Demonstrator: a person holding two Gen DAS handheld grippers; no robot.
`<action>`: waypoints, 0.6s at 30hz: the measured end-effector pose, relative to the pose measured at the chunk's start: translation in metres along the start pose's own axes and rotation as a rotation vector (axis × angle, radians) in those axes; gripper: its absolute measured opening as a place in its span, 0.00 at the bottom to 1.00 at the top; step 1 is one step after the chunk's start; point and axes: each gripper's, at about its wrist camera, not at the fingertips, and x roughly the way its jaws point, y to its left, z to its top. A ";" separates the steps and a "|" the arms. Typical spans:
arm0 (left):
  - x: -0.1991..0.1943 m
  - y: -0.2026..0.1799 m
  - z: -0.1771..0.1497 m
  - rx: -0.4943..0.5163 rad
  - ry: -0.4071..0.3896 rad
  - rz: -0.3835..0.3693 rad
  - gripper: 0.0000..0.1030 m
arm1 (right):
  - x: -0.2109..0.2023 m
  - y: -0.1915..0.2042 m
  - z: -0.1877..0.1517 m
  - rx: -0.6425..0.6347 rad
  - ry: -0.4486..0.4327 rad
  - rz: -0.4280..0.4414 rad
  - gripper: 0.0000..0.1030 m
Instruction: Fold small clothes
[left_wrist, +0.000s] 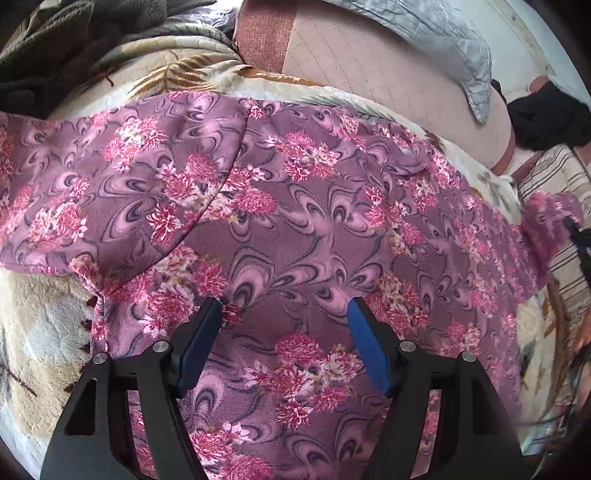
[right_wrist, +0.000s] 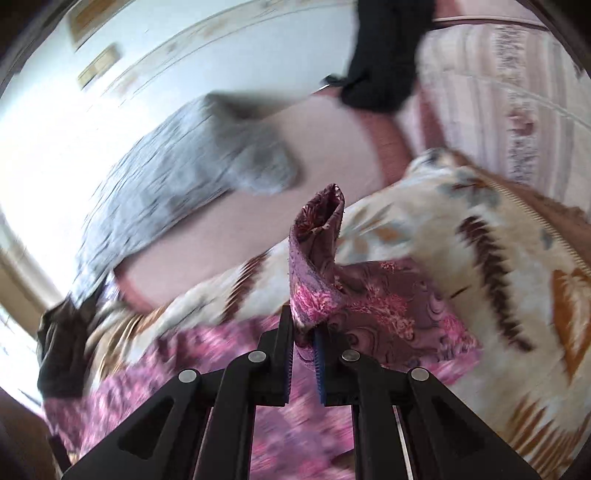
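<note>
On the far left a dark grey fleece (left_wrist: 55, 40) lies heaped beyond the cream leaf-print blanket (left_wrist: 40, 325) that covers the bed, and across that blanket my floral purple garment (left_wrist: 295, 221) is spread nearly flat, a curved seam running through its left half and its near edge passing under my tools. My left gripper (left_wrist: 284, 310) hangs over the garment's near middle with its blue pads (left_wrist: 364, 343) spread wide apart and nothing between them; cloth shows in the gap, but I am not pinching it. Farther right, beyond the blanket, sit a pink quilted mattress (left_wrist: 369, 62) and a grey pillow (left_wrist: 461, 48), with a black bundle (left_wrist: 550, 118) past them. At the right edge of the spread, one corner of the garment (left_wrist: 550, 218) is lifted clear of the bed, and that is my right hand's work: my right gripper (right_wrist: 304, 332) has its jaws pressed together on that corner, which stands up as a twisted cone of cloth (right_wrist: 321, 251) above the fingertips while the remainder trails down onto the blanket. The blur in the right wrist view suggests the hand is mid-swing. By my reckoning the job is barely begun: the garment is laid out and one corner is caught up for what looks like a first fold toward the left, but no crease is set, no layer lies doubled, and the folds that would make a neat packet remain to be made.
</note>
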 end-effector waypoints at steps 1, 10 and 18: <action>-0.001 0.003 0.001 -0.012 0.007 -0.017 0.68 | 0.006 0.015 -0.008 -0.023 0.027 0.019 0.09; -0.018 0.034 0.014 -0.101 -0.010 -0.071 0.68 | 0.034 0.133 -0.091 -0.208 0.196 0.192 0.09; -0.023 0.069 0.022 -0.194 -0.025 -0.112 0.68 | 0.074 0.209 -0.164 -0.215 0.353 0.323 0.17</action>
